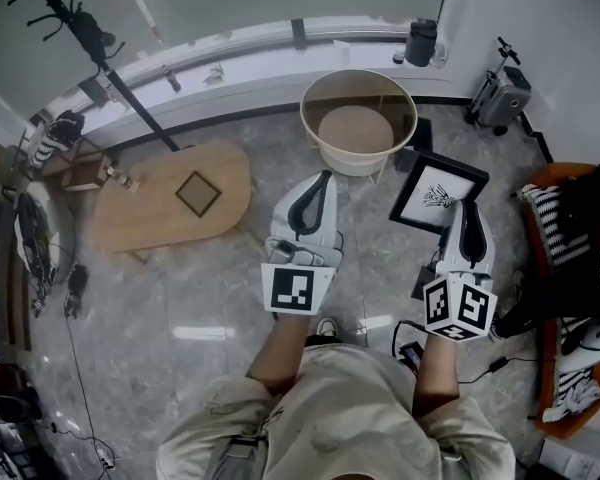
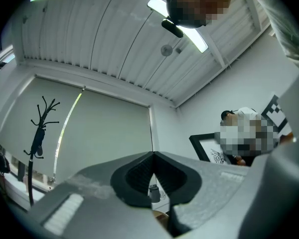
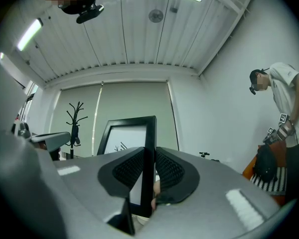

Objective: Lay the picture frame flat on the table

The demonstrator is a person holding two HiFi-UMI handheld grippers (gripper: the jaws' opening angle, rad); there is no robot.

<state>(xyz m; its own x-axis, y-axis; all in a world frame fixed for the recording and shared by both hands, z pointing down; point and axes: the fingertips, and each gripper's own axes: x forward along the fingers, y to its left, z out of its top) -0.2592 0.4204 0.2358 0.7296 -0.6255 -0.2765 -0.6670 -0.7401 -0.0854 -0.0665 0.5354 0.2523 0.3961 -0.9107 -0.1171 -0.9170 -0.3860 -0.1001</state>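
A black picture frame [image 1: 438, 193] with a white print is held above the grey floor, tilted, just right of a round rimmed table [image 1: 330, 144]. My right gripper [image 1: 467, 208] is shut on the frame's near edge. In the right gripper view the frame [image 3: 150, 133] stands upright, edge-on, clamped between the ribbed pads [image 3: 170, 171]. My left gripper [image 1: 325, 180] is beside the round table's near rim, its jaws shut with nothing in them. The left gripper view shows those tips [image 2: 153, 156] meeting, with the frame [image 2: 209, 146] off to the right.
An oval wooden low table [image 1: 145, 213] with a diamond-shaped inlay lies to the left. A coat stand [image 1: 80, 18] leans at the back left. An orange bench [image 1: 575, 298] with striped items is at the right. Cables run across the floor. Another person [image 3: 284, 103] stands nearby.
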